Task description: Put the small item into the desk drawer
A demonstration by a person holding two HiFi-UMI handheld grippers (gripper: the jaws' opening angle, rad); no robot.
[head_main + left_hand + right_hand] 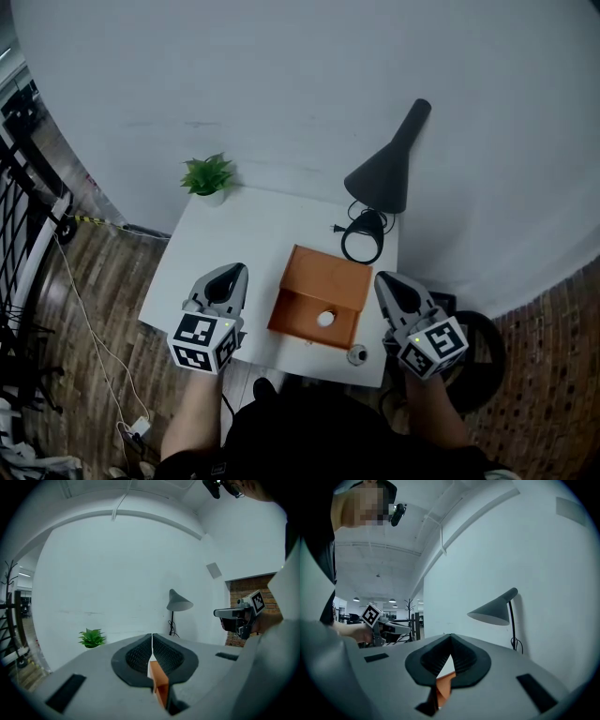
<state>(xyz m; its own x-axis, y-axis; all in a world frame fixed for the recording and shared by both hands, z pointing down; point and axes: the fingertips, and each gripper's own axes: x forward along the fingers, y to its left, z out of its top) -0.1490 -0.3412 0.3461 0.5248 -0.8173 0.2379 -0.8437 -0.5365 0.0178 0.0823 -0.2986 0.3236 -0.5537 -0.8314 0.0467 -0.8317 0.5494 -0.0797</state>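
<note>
An orange desk drawer box (pixel 322 295) sits in the middle of the small white desk (pixel 197 253), a round white spot on its front face. A small round grey item (pixel 357 354) lies on the desk's front edge, just right of the box. My left gripper (pixel 234 270) hovers to the left of the box with its jaws shut and nothing in them. My right gripper (pixel 382 278) hovers to the right of the box, above and behind the small item, also shut and holding nothing. Both gripper views show closed jaws, left gripper (pixel 152 637) and right gripper (pixel 450 638), with orange showing below them.
A potted green plant (pixel 208 176) stands at the desk's back left corner. A dark grey lamp (pixel 389 164) with a round base (pixel 364 235) and cord stands at the back right, against the white wall. On the wood floor are cables (pixel 94 337) at left and a black round object (pixel 480 349) at right.
</note>
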